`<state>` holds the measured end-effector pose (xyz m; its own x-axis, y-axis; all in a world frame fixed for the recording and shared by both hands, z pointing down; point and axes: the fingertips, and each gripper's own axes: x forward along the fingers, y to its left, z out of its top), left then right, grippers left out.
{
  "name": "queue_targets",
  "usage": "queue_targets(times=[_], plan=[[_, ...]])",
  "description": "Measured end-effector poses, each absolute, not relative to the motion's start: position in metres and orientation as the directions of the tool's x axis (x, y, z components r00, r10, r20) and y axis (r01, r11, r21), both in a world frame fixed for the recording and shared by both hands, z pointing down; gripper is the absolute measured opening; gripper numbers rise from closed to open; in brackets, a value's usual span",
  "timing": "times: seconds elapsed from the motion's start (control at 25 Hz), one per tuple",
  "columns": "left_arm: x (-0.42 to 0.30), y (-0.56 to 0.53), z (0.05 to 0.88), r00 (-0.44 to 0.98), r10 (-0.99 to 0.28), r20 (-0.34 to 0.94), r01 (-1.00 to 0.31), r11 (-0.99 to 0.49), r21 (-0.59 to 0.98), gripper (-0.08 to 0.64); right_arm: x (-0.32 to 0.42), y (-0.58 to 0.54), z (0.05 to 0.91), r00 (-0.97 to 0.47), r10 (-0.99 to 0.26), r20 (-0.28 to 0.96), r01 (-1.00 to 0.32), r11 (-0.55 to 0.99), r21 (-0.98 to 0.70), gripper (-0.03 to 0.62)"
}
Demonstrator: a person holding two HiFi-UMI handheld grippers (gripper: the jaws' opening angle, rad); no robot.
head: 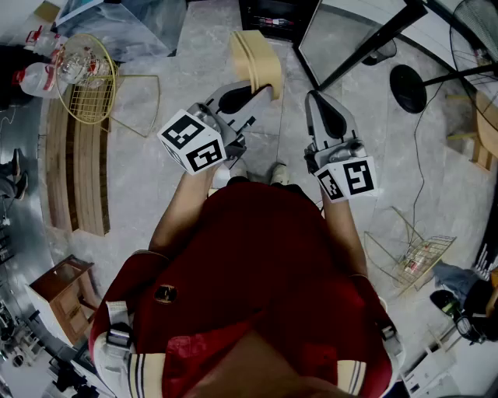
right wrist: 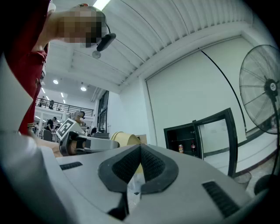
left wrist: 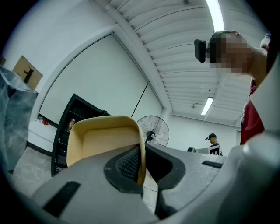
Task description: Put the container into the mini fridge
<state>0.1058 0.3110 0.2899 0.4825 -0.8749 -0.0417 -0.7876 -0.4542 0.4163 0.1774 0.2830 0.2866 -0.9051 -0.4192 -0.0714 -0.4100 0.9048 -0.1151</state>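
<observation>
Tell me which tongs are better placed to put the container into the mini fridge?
Left. The left tongs clamp the container by its rim; the right tongs are shut and empty.

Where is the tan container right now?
The container is at top centre of the head view, its wall pinched by the left gripper, held up in front of the open mini fridge.

- The person wears a red top (head: pixel 257 256), with cream and dark stripes at its 5 and 7 o'clock edges
- white shoes (head: pixel 278 172) at the top's 12 o'clock
- left gripper (head: pixel 247 97): grey shell, black ribbed pads, white marker cube (head: pixel 192 141) with black squares (the right gripper (head: pixel 317 101) is built the same)
</observation>
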Motion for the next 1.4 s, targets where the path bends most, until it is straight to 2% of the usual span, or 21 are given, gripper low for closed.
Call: queue_targets(times=[0.28,0.64,1.0,1.4], plan=[[0.106,0.314,0.293,0.517,-0.856,-0.017,-0.789,-0.483,0.38,0.02,0.174,0.287,0.289,-0.899,-0.432,-0.078,-0.421,0.899,-0.125,-0.002],[0.085,0.322,0.312,0.582,-0.79,0.19,-0.81,-0.545,0.214,0.02,0.142,0.292,0.292,-0.881,-0.468,-0.061,-0.46,0.88,-0.117,-0.002],[0.05,0.323,0.329,0.623,-0.729,0.285,-0.776,-0.621,0.108,0.02,0.099,0.29,0.297,-0.865,-0.501,-0.026,-0.498,0.864,-0.077,-0.002],[0.033,0.29,0.348,0.631,-0.682,0.371,-0.745,-0.665,0.045,0.02,0.086,0.262,0.312,-0.851,-0.524,0.021,-0.525,0.85,-0.053,-0.002]])
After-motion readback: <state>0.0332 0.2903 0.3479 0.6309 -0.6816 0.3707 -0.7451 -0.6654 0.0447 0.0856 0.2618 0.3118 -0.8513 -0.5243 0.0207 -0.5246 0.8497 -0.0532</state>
